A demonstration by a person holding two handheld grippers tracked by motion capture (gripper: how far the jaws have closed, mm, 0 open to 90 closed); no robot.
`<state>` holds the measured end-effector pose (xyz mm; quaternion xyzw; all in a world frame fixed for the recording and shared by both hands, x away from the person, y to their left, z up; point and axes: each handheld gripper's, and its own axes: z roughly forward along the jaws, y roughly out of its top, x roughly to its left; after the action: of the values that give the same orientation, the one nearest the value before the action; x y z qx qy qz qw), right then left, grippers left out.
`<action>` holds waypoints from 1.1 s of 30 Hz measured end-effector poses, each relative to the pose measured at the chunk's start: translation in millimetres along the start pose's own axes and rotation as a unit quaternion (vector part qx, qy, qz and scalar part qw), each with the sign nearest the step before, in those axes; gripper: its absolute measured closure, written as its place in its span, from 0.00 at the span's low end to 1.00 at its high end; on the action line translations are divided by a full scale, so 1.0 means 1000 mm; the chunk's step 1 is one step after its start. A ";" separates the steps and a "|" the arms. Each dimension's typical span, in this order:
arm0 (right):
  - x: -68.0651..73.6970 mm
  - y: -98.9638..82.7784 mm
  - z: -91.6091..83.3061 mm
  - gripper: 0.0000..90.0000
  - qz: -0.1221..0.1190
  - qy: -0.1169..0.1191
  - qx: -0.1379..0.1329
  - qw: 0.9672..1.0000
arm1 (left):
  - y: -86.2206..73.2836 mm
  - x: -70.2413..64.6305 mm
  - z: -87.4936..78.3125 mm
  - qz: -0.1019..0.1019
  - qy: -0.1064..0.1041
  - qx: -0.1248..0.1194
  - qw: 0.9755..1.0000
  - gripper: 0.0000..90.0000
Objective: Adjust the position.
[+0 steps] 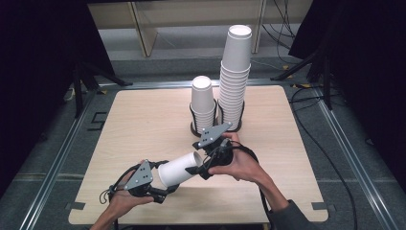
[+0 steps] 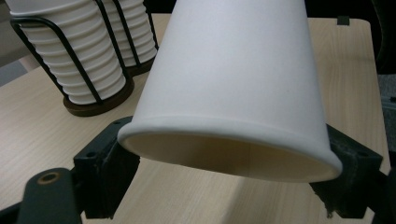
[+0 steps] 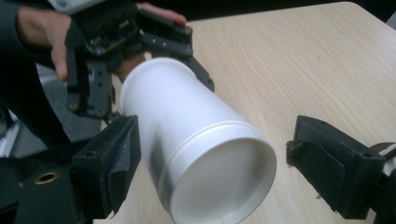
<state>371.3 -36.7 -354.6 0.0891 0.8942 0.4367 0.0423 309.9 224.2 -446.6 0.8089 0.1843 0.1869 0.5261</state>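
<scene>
You had the paper cup [image 1: 178, 168] lying on its side in the air just above the bench [image 1: 143, 120], between both hands, with the left gripper [image 2: 224, 186] clamped across its open rim. Your right gripper [image 3: 210, 168] sat at the base end, jaws spread either side, one pad near the wall, the other clear. Probably a handover or pulling nested cups apart, stacks [image 1: 225, 91] behind.
</scene>
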 end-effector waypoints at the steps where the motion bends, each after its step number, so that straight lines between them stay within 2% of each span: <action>1: 0.002 0.000 0.001 0.19 -0.007 -0.002 0.008 1.000 | 0.000 0.000 0.001 -0.002 -0.002 0.001 1.000 0.19; 2: 0.005 0.000 0.002 0.20 0.006 -0.001 0.018 1.000 | 0.001 0.000 0.000 0.000 -0.002 0.007 1.000 0.19; 3: 0.004 0.000 0.003 0.20 -0.017 -0.006 0.020 1.000 | 0.001 0.000 0.000 0.003 -0.002 0.010 1.000 0.19; 4: 0.005 0.000 0.005 0.20 -0.025 -0.006 0.025 0.999 | 0.001 0.001 0.000 0.006 -0.005 0.014 1.000 0.19; 5: 0.006 0.000 0.005 0.20 -0.027 -0.006 0.030 0.999 | 0.001 0.001 0.000 0.007 -0.007 0.015 1.000 0.19; 6: 0.009 -0.001 0.006 0.20 -0.011 -0.006 0.039 0.999 | 0.001 0.001 -0.001 0.009 -0.008 0.018 1.000 0.19; 7: 0.007 0.000 0.007 0.20 -0.033 -0.008 0.038 0.999 | 0.001 0.001 -0.001 0.011 -0.009 0.019 1.000 0.19; 8: 0.007 0.000 0.008 0.20 -0.036 -0.005 0.040 0.999 | 0.000 0.000 0.000 0.007 -0.012 0.011 1.000 0.19; 10: 0.008 -0.001 0.008 0.20 -0.039 -0.003 0.043 0.998 | 0.001 0.001 -0.002 0.013 -0.013 0.019 1.000 0.19; 13: 0.010 -0.001 0.010 0.20 -0.044 0.008 0.051 0.998 | 0.001 0.001 -0.002 0.016 -0.023 0.015 0.999 0.19; 15: 0.012 -0.002 0.011 0.20 -0.044 0.006 0.061 0.997 | 0.001 0.001 -0.003 0.022 -0.029 0.018 0.999 0.19; 16: 0.012 -0.002 0.012 0.20 -0.061 0.006 0.061 0.996 | 0.002 0.000 -0.003 0.023 -0.029 0.021 0.999 0.19; 17: 0.015 -0.003 0.013 0.20 -0.042 0.009 0.070 0.997 | 0.002 0.000 -0.003 0.027 -0.033 0.023 0.999 0.19; 18: 0.016 -0.003 0.014 0.20 -0.047 0.010 0.075 0.996 | 0.002 0.001 -0.003 0.034 -0.036 0.027 0.998 0.19; 19: 0.016 -0.003 0.015 0.20 -0.060 0.012 0.076 0.995 | 0.002 0.001 -0.003 0.032 -0.042 0.028 0.998 0.19; 21: 0.019 -0.003 0.017 0.21 -0.059 0.014 0.088 0.994 | 0.002 0.000 -0.003 0.036 -0.043 0.036 0.998 0.19; 22: 0.017 -0.003 0.019 0.21 -0.080 0.013 0.087 0.993 | 0.002 0.000 -0.002 0.035 -0.046 0.036 0.998 0.19; 23: 0.020 -0.004 0.019 0.21 -0.065 0.016 0.098 0.993 | 0.002 0.000 -0.002 0.036 -0.047 0.038 0.998 0.19; 24: 0.020 -0.004 0.021 0.21 -0.075 0.015 0.101 0.992 | 0.002 0.000 -0.002 0.037 -0.048 0.039 0.997 0.19; 26: 0.023 -0.004 0.023 0.21 -0.077 0.016 0.114 0.990 | 0.002 0.000 -0.002 0.038 -0.048 0.040 0.997 0.19; 27: 0.022 -0.004 0.026 0.21 -0.093 0.017 0.113 0.989 | 0.002 0.000 -0.002 0.037 -0.051 0.039 0.997 0.19; 28: 0.025 -0.004 0.026 0.21 -0.084 0.013 0.120 0.989 | 0.003 0.000 -0.002 0.038 -0.051 0.044 0.997 0.19; 30: 0.024 -0.003 0.030 0.21 -0.112 0.015 0.127 0.985 | 0.004 0.000 -0.002 0.040 -0.051 0.050 0.997 0.19; 33: 0.026 -0.001 0.033 0.21 -0.124 0.016 0.141 0.982 | 0.004 0.000 -0.002 0.039 -0.053 0.059 0.996 0.19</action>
<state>350.4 -6.6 -375.9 -0.0243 0.9514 0.2992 0.0691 309.8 224.0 -441.8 0.8539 0.1349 0.1531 0.4788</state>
